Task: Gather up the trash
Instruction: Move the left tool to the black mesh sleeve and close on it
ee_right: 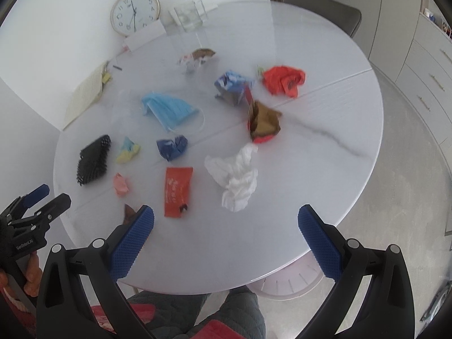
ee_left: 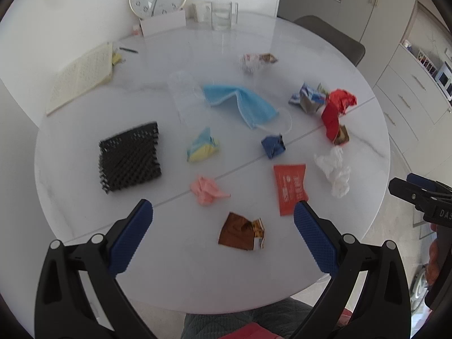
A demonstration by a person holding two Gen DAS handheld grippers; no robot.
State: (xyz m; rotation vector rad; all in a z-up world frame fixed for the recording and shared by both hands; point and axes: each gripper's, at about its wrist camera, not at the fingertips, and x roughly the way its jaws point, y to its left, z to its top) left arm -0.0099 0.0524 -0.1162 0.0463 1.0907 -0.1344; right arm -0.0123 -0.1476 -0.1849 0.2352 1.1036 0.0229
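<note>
My left tool (ee_left: 223,220) spread, empty, above brown wrapper (ee_left: 241,231) on tabletop (ee_left: 175,268). My right tool (ee_right: 226,220) spread, empty, near white tissue (ee_right: 234,180). Risk: flat orange packet (ee_right: 178,190) slipping from pads; light tissue skidding off edge.

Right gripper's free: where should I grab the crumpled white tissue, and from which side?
Take the white tissue from above, closing across the bunched lower lump nearest the right gripper. It stands puffed up off the table, so the fingers can likely straddle it; the upper tail runs thin toward the red-and-brown wrapper. The flat orange packet lies apart on its left.
</note>
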